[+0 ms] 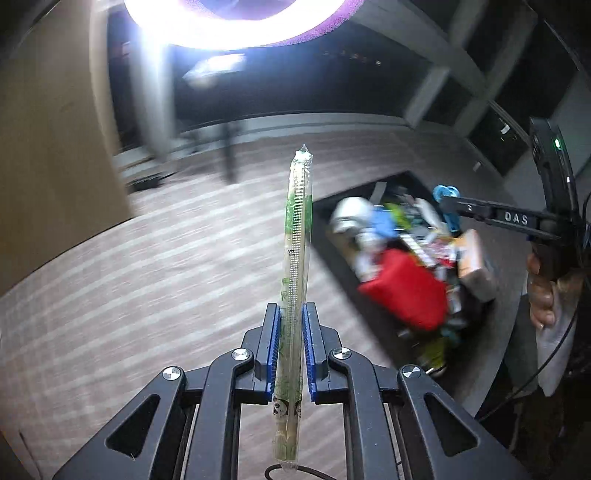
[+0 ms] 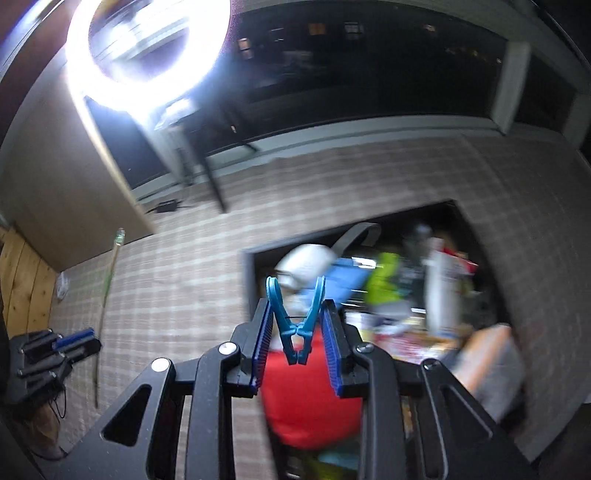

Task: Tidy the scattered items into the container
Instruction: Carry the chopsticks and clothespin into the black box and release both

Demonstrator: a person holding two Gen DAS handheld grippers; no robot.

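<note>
My left gripper [image 1: 291, 314] is shut on a pair of chopsticks in a clear, green-printed wrapper [image 1: 297, 236]; the pack stands upright between the blue pads. To its right lies a dark container [image 1: 325, 218] crowded with several items, among them a red pouch [image 1: 406, 288]. My right gripper [image 2: 297, 302] is shut on a blue clothes peg [image 2: 295, 325] and hangs over the container [image 2: 251, 266], above the red pouch [image 2: 310, 398]. In the left wrist view the right gripper [image 1: 443, 201] with the peg [image 1: 445, 192] is above the container's far side.
A bright ring light [image 1: 240, 22] on a dark stand glares from the top. The container sits on a pale woven mat [image 1: 166, 277]. A wooden panel [image 1: 48, 147] stands at the left. A hand [image 1: 543, 295] grips the right tool's handle.
</note>
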